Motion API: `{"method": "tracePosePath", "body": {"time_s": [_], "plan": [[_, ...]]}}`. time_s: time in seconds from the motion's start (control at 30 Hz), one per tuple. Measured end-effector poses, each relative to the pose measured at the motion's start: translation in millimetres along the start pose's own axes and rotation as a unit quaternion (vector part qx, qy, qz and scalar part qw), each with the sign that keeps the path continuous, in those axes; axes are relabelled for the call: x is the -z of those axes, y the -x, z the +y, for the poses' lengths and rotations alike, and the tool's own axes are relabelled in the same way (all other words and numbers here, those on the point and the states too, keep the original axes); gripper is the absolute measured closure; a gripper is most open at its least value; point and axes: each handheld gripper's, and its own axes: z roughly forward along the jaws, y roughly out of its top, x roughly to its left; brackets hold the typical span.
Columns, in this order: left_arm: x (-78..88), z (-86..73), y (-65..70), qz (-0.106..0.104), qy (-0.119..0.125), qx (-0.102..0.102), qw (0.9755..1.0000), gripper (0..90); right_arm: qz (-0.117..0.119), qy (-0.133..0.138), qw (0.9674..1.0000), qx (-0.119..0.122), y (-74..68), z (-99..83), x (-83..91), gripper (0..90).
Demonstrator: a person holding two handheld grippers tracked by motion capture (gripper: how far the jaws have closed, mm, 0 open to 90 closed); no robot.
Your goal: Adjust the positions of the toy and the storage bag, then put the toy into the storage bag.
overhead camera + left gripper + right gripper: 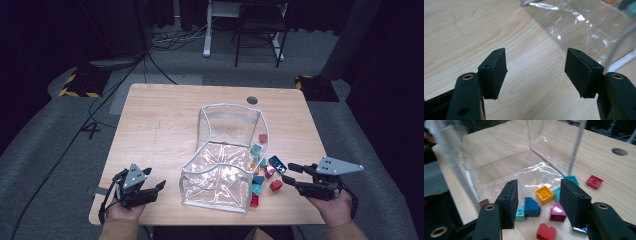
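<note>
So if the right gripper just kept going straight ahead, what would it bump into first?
Probably the loose bricks: the right gripper points, jaws open, at the orange brick and blue brick, with the clear bag behind.

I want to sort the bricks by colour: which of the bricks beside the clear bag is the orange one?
The orange brick lies flat against the clear bag, stud up, between the open right gripper jaws; its neighbours are blue, teal, magenta and red.

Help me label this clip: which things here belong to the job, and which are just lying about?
Job:
- clear plastic bag, open on the table
- toy bricks beside it: orange brick, magenta brick, red brick, pink brick
- left gripper and right gripper, both open

Lying about:
- chair
- floor cables
- cable hole in the table
</note>
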Motion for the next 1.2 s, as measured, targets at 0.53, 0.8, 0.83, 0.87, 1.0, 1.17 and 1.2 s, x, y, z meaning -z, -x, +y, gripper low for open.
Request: {"method": "tracePosePath", "body": {"time_s": [0.53,0.8,0.83,0.87,1.0,1.17,1.2], "plan": [[-37.8,-5.9,-19.4,0.003,-0.045,-0.004,0.9990,33.9,-0.053,-0.019,0.9971,-0.051,57.2,1.8,-28.2,46.3],[-47.5,-13.2,-19.6,0.021,-0.076,-0.006,0.9969,33.7,-0.068,-0.042,0.9952,-0.056,80.8,5.0,-55.7,44.9],[-48.9,-14.2,-19.1,0.028,-0.076,-0.006,0.9967,33.8,-0.071,-0.044,0.9949,-0.056,83.7,5.5,-59.8,44.8],[-48.9,-15.0,-19.1,0.028,-0.074,0.000,0.9969,33.6,-0.072,-0.047,0.9947,-0.057,86.5,5.9,-63.7,44.8],[-47.9,-19.3,-20.9,0.024,-0.065,0.011,0.9975,32.4,-0.066,-0.057,0.9940,-0.066,99.5,7.4,-83.7,44.9],[-48.7,-21.7,-23.1,0.025,-0.058,0.028,0.9976,29.4,-0.074,-0.074,0.9923,-0.066,109.9,8.2,-100.3,44.2],[-48.9,-21.6,-23.3,0.023,-0.058,0.029,0.9976,28.6,-0.079,-0.081,0.9914,-0.065,115.0,8.7,-108.7,43.5]]}}
